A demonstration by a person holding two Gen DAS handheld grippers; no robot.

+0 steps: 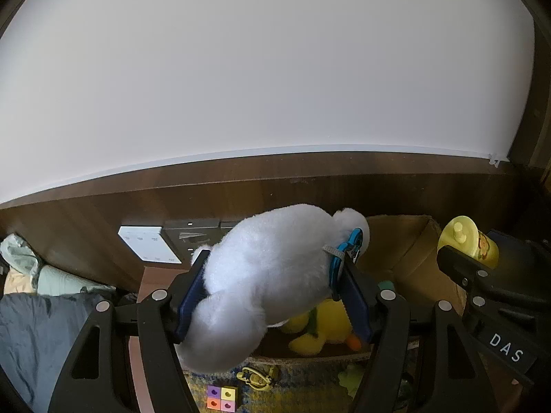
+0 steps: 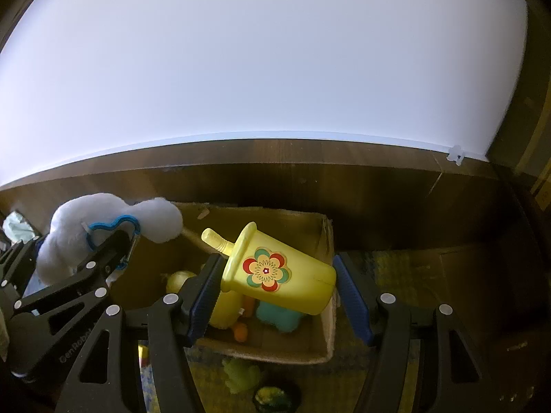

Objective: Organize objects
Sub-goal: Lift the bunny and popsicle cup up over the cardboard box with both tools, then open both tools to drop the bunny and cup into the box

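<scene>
My left gripper (image 1: 272, 296) is shut on a white plush toy (image 1: 268, 275) with a blue carabiner clip (image 1: 346, 258), held above the left side of a cardboard box (image 1: 413, 251). The plush also shows in the right wrist view (image 2: 103, 223). My right gripper (image 2: 275, 285) is shut on a yellow toy cup (image 2: 279, 272) with a flower sticker and a straw, tilted over the cardboard box (image 2: 323, 309). The cup also shows in the left wrist view (image 1: 468, 241). A yellow plush duck (image 1: 323, 327) and a teal toy (image 2: 279, 316) lie inside the box.
A patterned rug (image 1: 303, 385) lies in front of the box with a coloured cube block (image 1: 222, 397), a yellow clip (image 1: 256, 377) and a green toy (image 2: 241, 373). A dark wood wall panel (image 2: 378, 189) stands behind. Bedding (image 1: 31, 327) lies at left.
</scene>
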